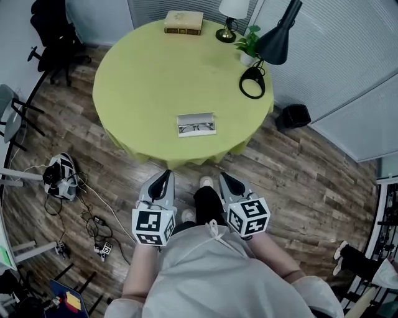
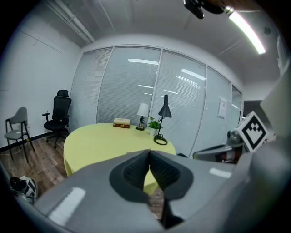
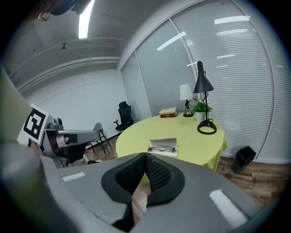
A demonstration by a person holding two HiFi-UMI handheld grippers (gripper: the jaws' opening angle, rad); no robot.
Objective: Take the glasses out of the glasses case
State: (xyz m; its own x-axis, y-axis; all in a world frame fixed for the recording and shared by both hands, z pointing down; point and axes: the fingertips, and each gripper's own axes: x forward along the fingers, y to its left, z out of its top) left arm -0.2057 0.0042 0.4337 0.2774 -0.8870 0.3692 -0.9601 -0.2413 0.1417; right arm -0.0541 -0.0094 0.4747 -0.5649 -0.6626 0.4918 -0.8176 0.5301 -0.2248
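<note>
Left gripper: jaws closed tip to tip, empty. Right gripper: the same. The open glasses case lies on the table, ahead of both grippers and well apart from them. Close in, open the jaws, and pinch the glasses by the frame, not a lens. Only the right gripper view shows the glasses clearly. In the left gripper view the case cannot be made out.

Round yellow-green surface: book, white-shaded lamp, potted plant, black desk lamp along far edge. Floor: black bin, office chair, cables.
</note>
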